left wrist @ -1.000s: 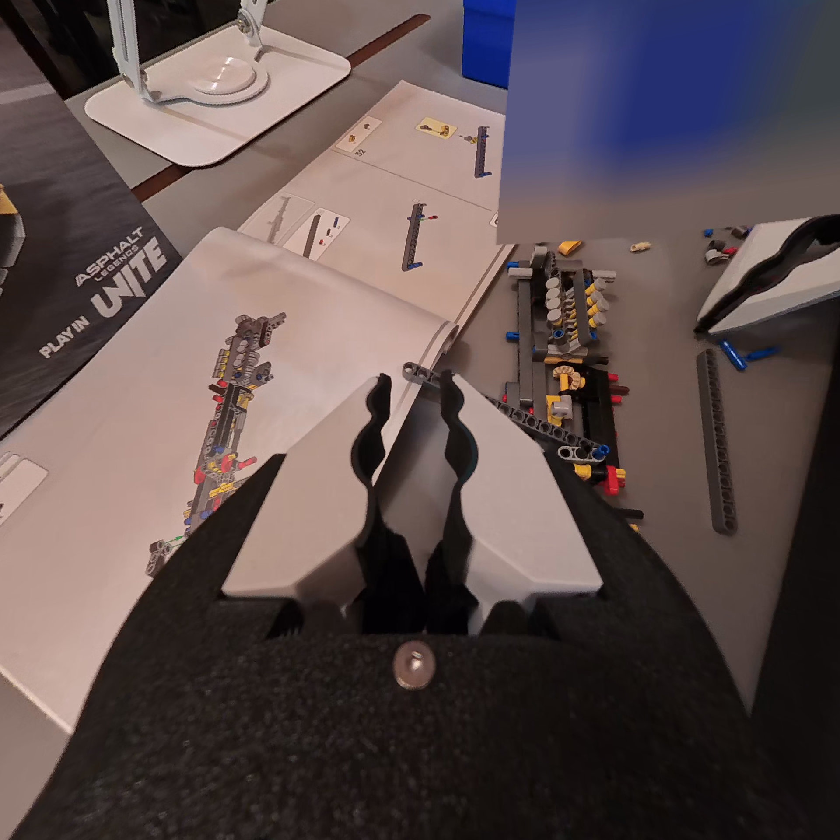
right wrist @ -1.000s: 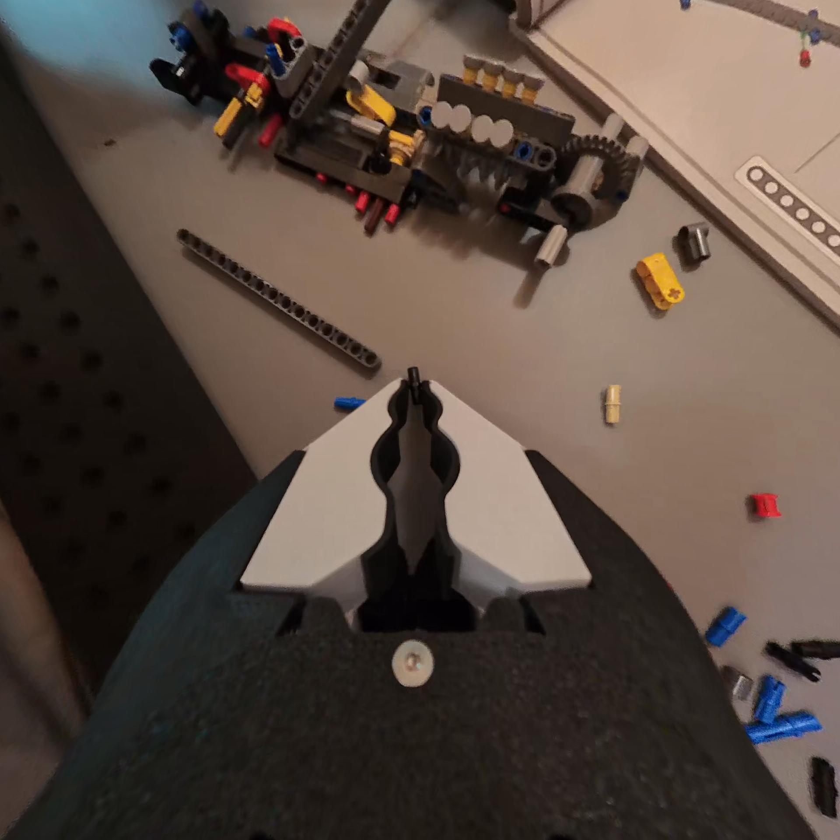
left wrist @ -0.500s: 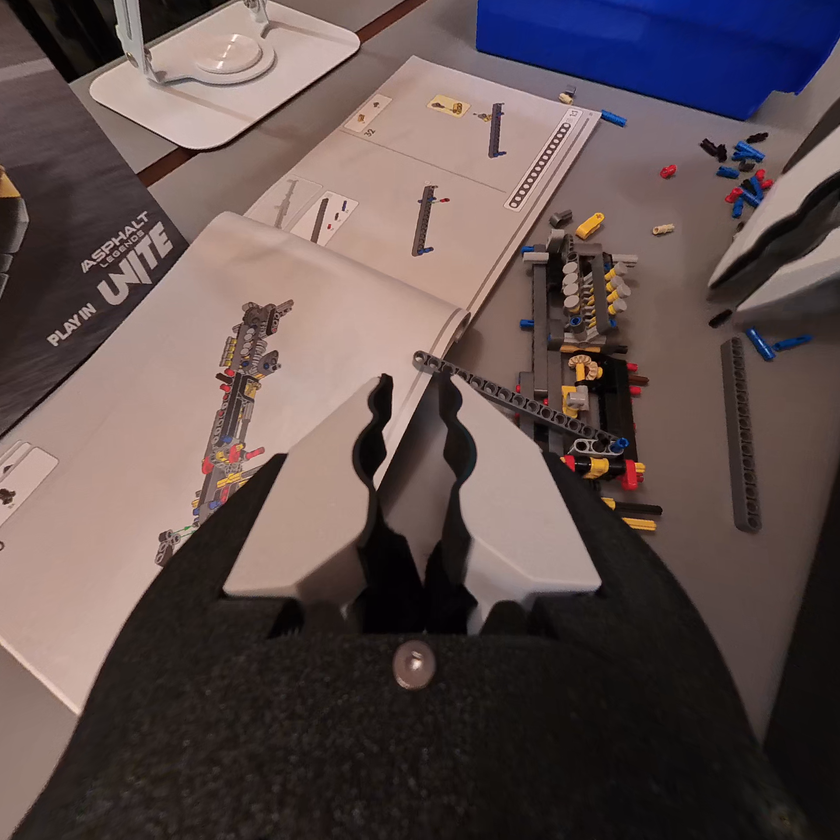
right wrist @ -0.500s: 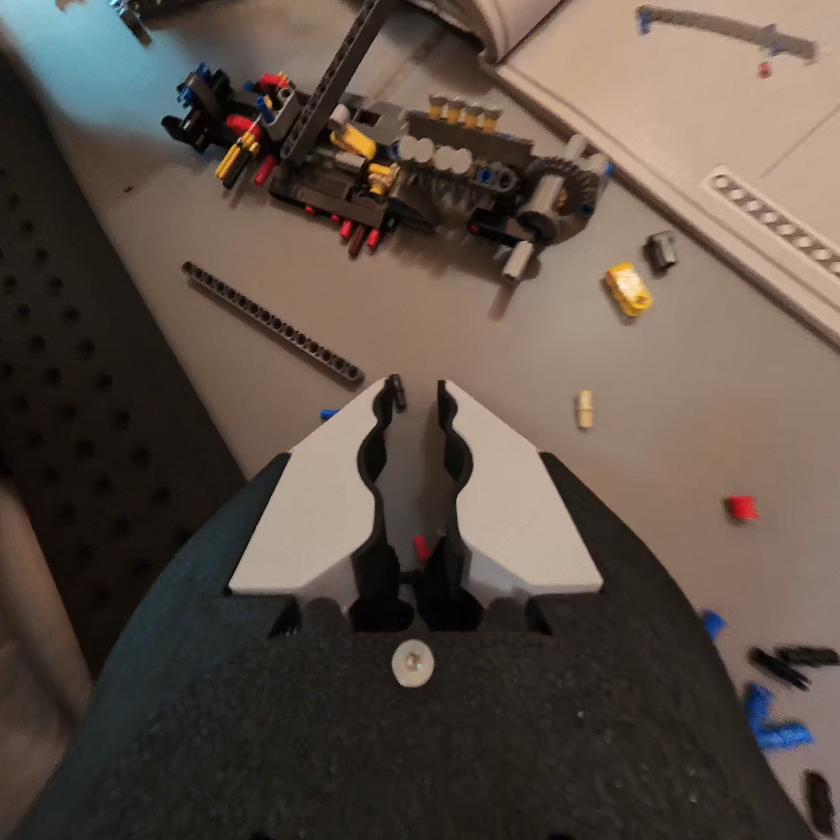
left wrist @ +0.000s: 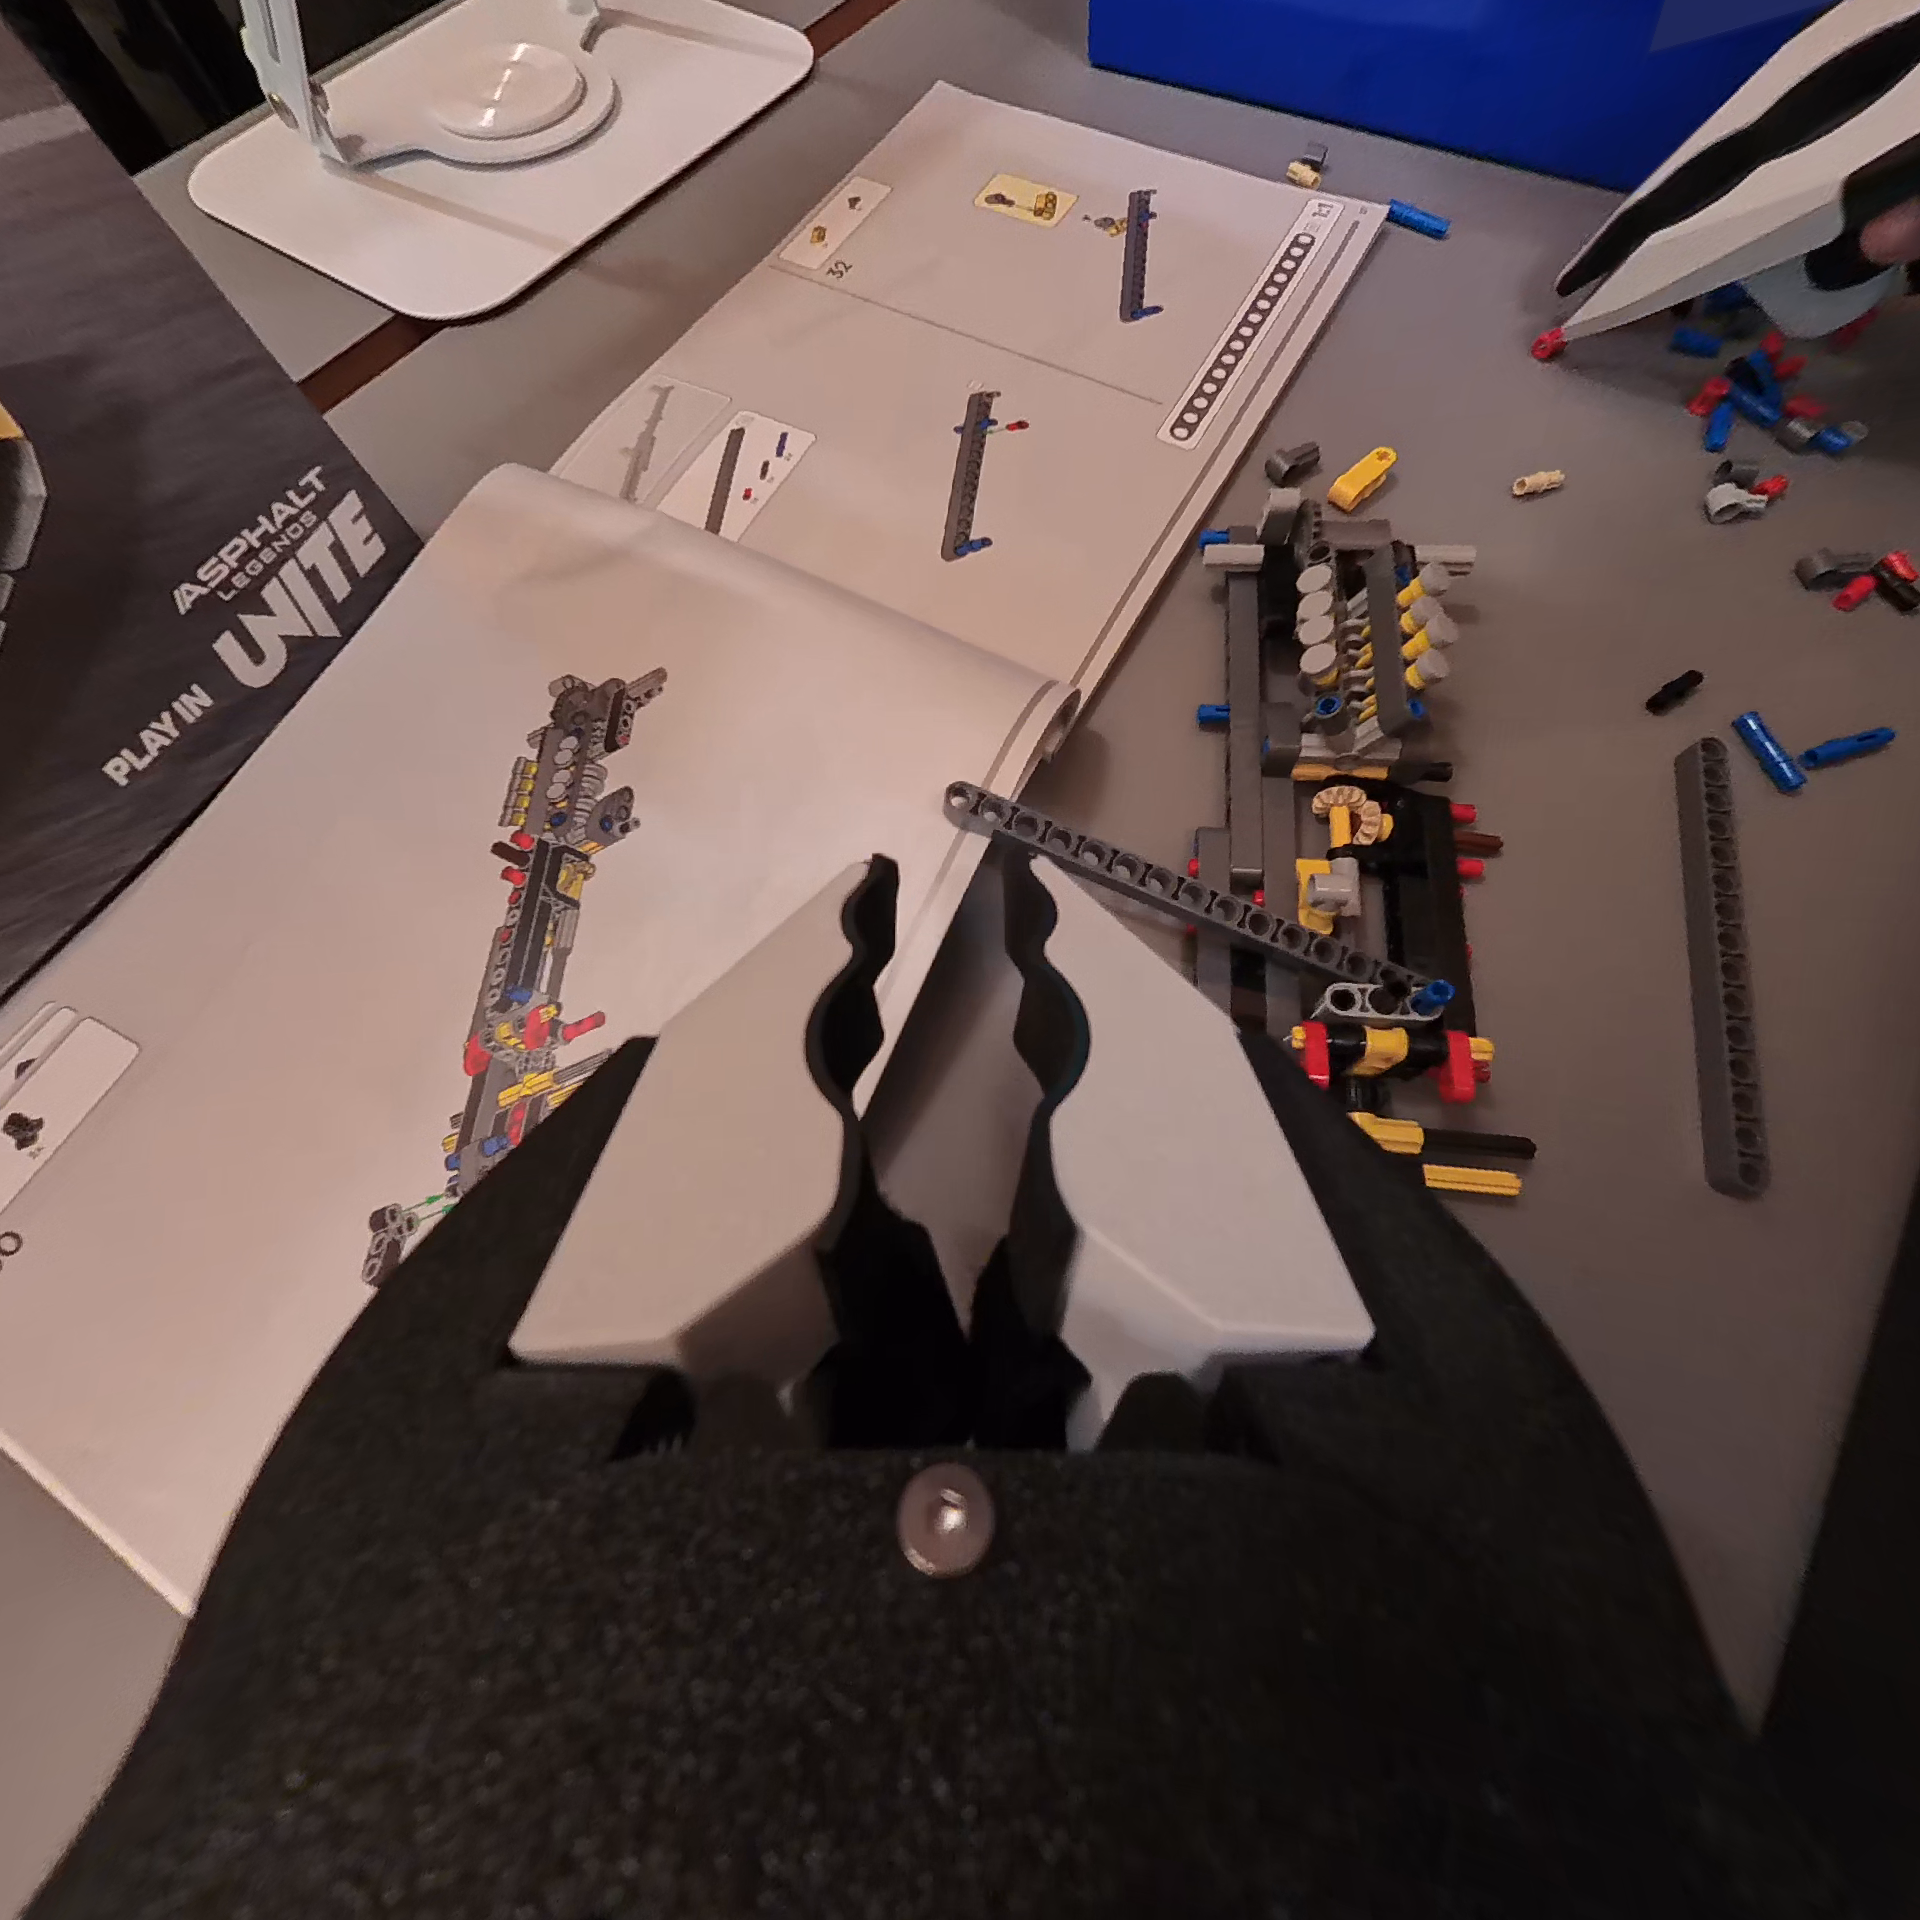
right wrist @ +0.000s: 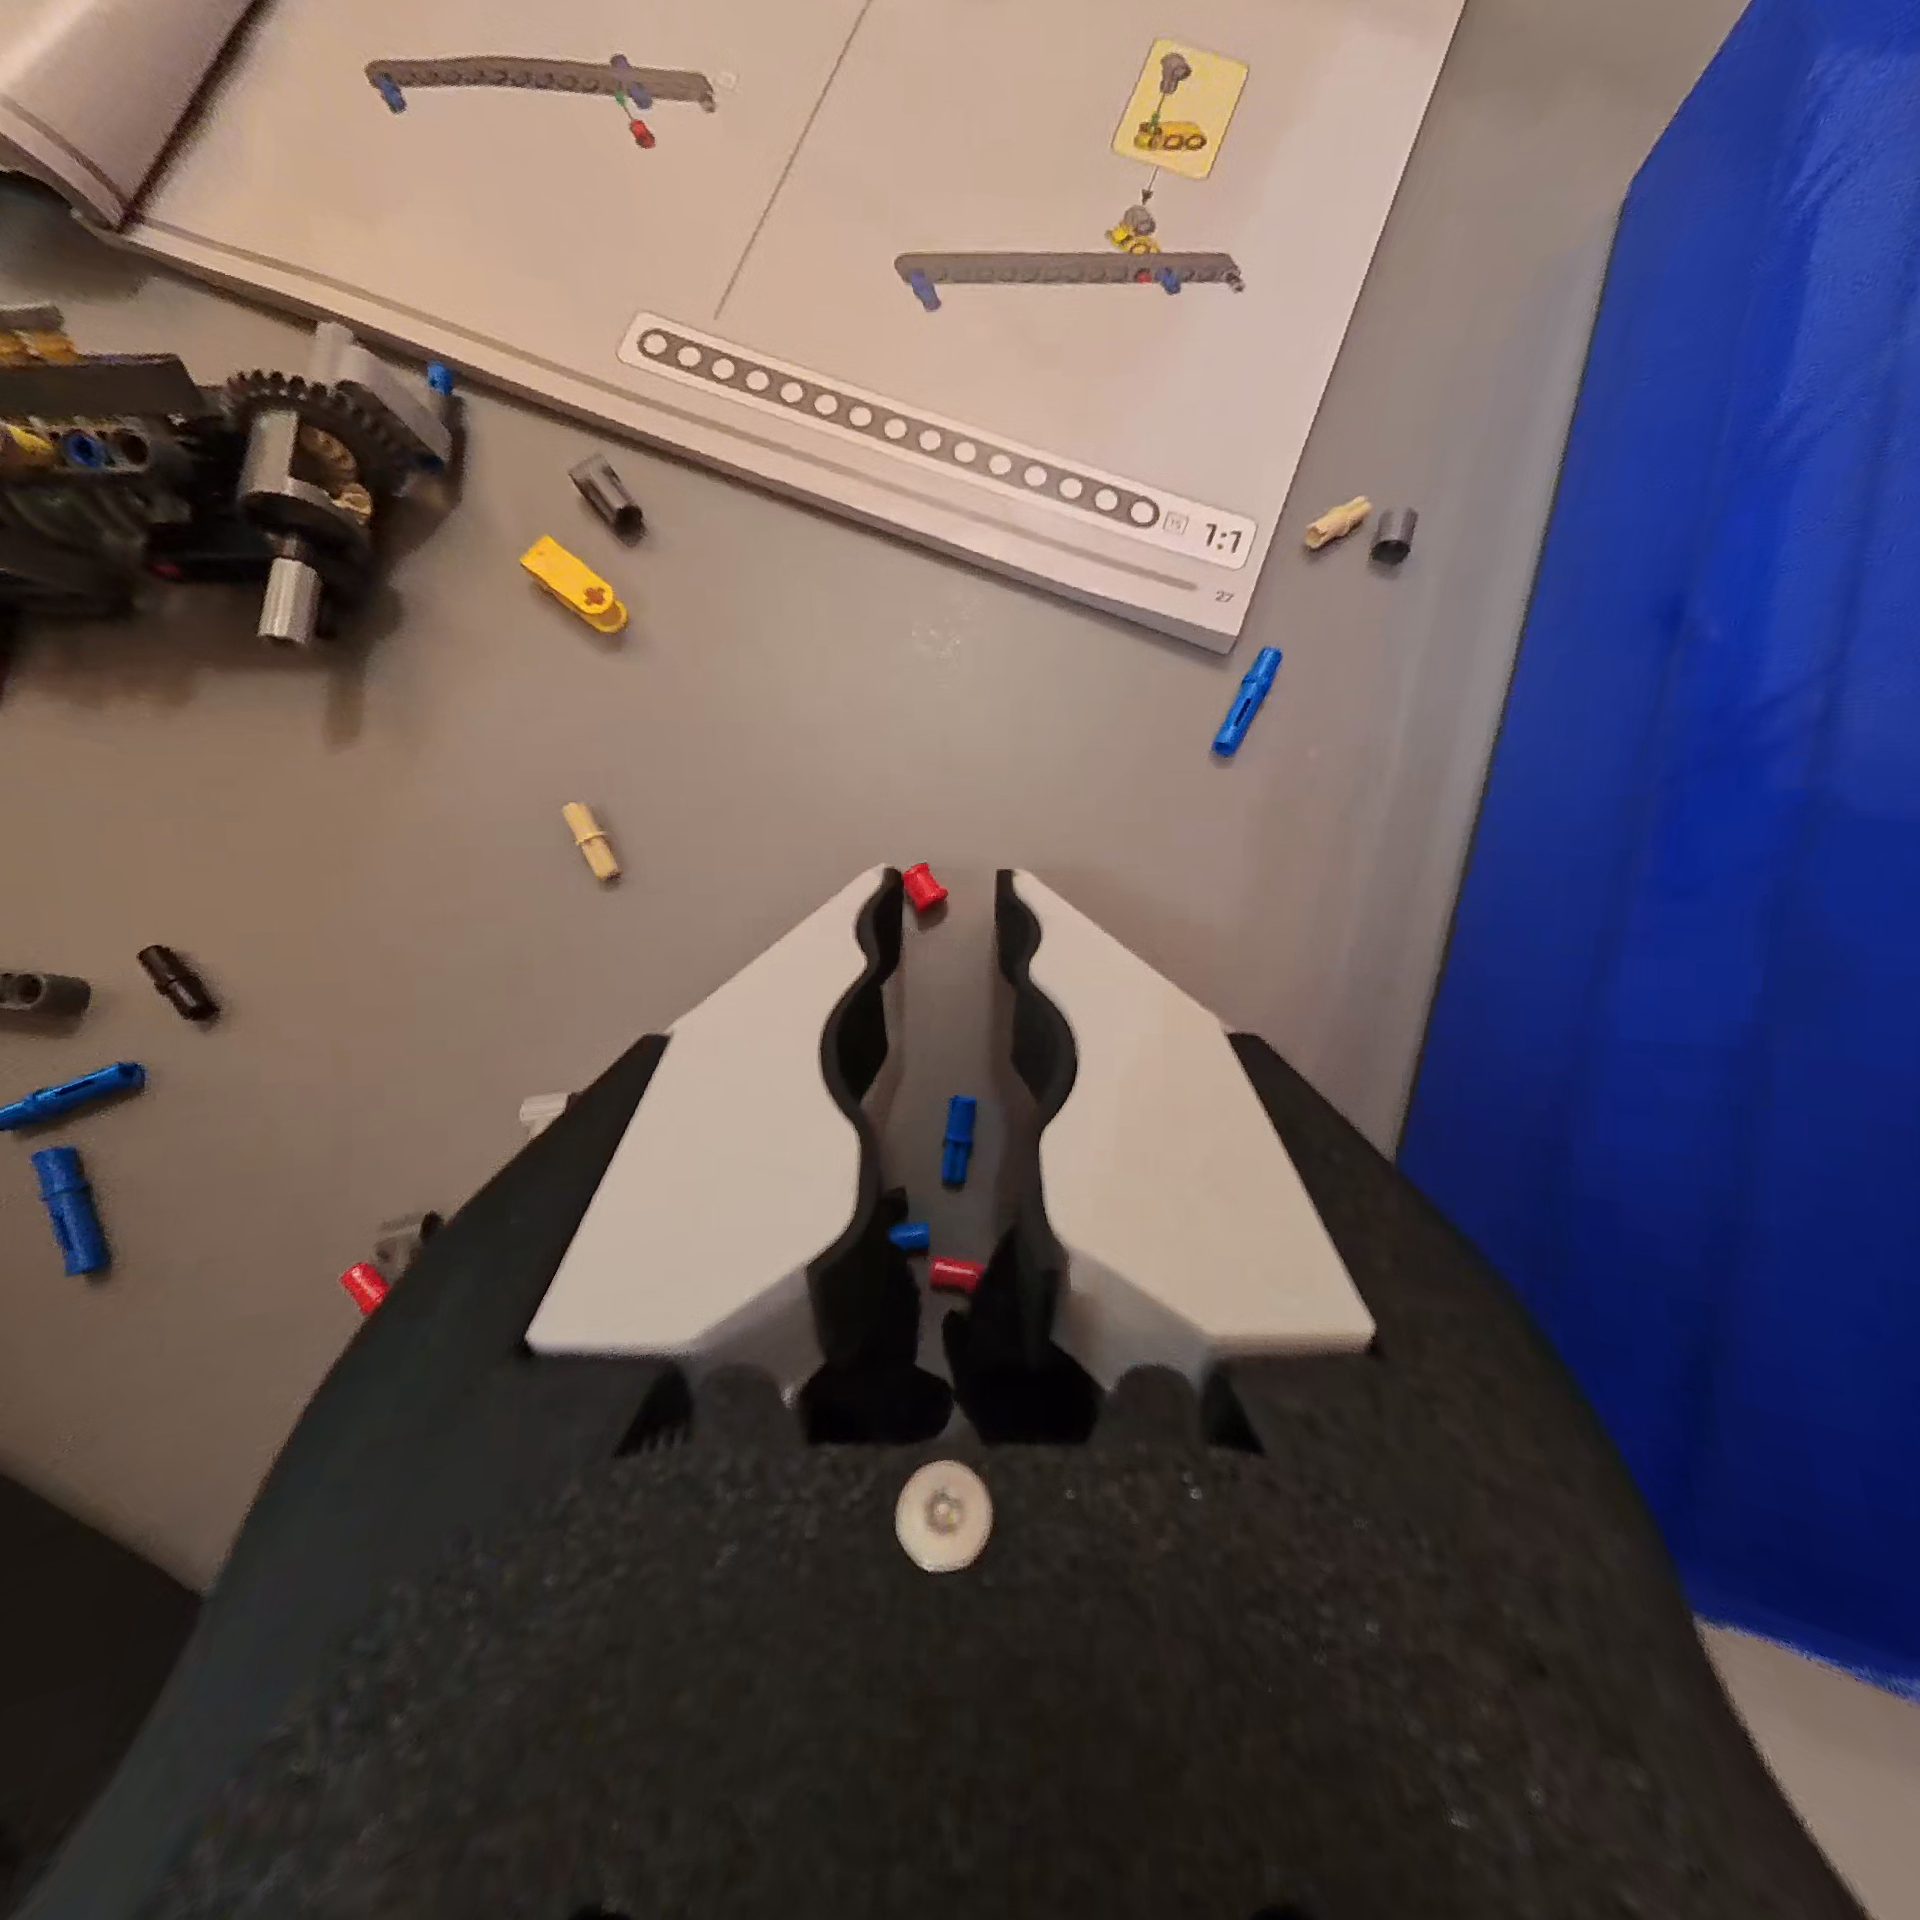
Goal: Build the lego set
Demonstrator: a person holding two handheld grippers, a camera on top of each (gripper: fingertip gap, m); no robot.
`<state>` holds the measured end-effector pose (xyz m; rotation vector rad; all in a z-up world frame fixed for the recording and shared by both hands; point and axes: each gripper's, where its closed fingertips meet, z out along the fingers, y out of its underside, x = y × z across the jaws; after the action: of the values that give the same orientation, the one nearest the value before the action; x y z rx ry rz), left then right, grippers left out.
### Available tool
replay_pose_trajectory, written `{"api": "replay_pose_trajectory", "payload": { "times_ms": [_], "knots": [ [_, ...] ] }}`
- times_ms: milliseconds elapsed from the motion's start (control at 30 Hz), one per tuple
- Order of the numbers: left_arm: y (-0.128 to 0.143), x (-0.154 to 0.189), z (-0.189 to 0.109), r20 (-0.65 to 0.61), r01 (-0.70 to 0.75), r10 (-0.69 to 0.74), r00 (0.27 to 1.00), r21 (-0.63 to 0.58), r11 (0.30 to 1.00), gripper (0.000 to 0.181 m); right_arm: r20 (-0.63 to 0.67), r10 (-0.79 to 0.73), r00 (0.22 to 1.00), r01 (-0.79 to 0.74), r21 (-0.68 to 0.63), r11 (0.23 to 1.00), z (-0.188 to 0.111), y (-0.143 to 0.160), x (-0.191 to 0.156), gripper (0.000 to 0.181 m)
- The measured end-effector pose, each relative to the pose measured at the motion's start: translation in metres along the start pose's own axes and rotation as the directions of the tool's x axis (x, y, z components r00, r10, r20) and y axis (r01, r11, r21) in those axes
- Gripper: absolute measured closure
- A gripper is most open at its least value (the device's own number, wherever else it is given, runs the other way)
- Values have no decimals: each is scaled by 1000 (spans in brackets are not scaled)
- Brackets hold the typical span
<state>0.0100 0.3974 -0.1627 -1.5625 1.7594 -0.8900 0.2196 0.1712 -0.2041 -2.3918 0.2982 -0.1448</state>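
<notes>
Right gripper (right wrist: 943, 883) hangs with jaws parted and empty, a small red pin (right wrist: 922, 886) lying just ahead by its left fingertip.

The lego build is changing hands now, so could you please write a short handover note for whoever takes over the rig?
Left claw: open, empty, over the edge of the open instruction booklet.
Right claw: open, its tips at a small red pin on the grey table.
Done: the partly built grey, black and yellow chassis, one long grey holed beam lying across it.
Left: a second grey holed beam and scattered pins are loose.
</notes>
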Motion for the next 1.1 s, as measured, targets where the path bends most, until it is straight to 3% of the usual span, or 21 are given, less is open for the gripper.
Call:
{"api": "replay_pose_trajectory", "payload": {
  "times_ms": [333, 467, 667, 1100],
  "knots": [
    [3, 3, 3, -10, -7, 7, 1000, -13, 1000, 162, 70, 13, 997, -12, -15, 1000, -33, 23, -13, 165],
    [3, 6, 4, -12, -17, 17, 1000, -15, 1000, 162, 129, 8, 992, -8, -5, 1000, -46, 32, -35, 165],
    [2, 8, 4, -11, -29, 29, 1000, -14, 999, 162, 203, -74, 976, 83, -36, 996, -41, 50, -68, 165],
    [-3, 8, -1, 10, -52, 52, 999, -1, 999, 162, 266, -145, 953, 156, -19, 988, -42, 42, -86, 177]
  ]
}}
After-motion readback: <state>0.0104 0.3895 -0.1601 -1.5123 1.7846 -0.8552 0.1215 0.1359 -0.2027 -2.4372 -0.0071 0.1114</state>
